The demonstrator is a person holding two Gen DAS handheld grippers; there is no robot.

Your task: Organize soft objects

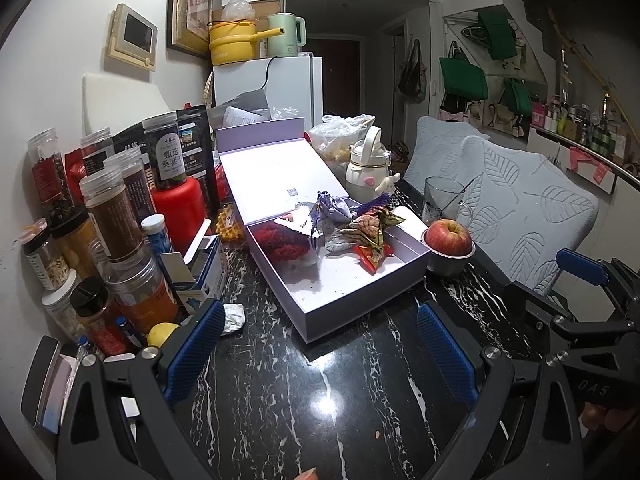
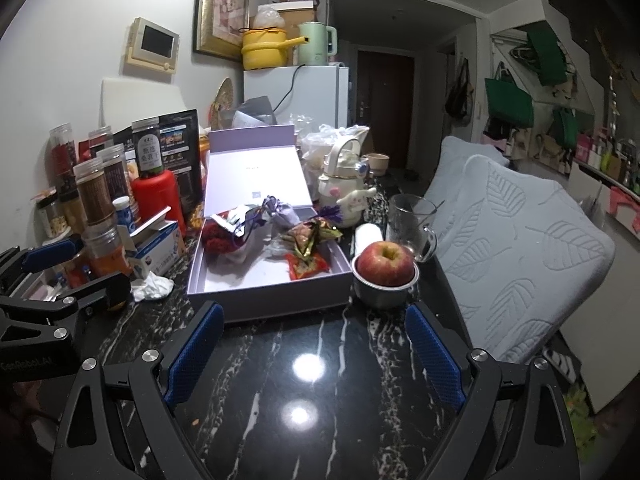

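Observation:
An open lavender box (image 1: 352,300) (image 2: 264,294) lies on the black marble table. Inside it are a red fuzzy pouch (image 1: 286,242) (image 2: 218,240), a purple drawstring sachet (image 1: 334,210) (image 2: 280,214), a gold patterned pouch (image 1: 370,226) (image 2: 310,234) and a red packet (image 1: 370,258) (image 2: 308,266). My left gripper (image 1: 320,344) is open and empty, in front of the box. My right gripper (image 2: 314,344) is open and empty, also in front of the box. Each gripper shows at the edge of the other's view.
Several jars and a red bottle (image 1: 176,208) crowd the left side. A crumpled tissue (image 2: 154,286) lies left of the box. An apple in a steel bowl (image 2: 384,276), a glass mug (image 2: 412,224) and a white kettle (image 2: 346,184) stand right. Cushioned chair (image 2: 516,256) at right.

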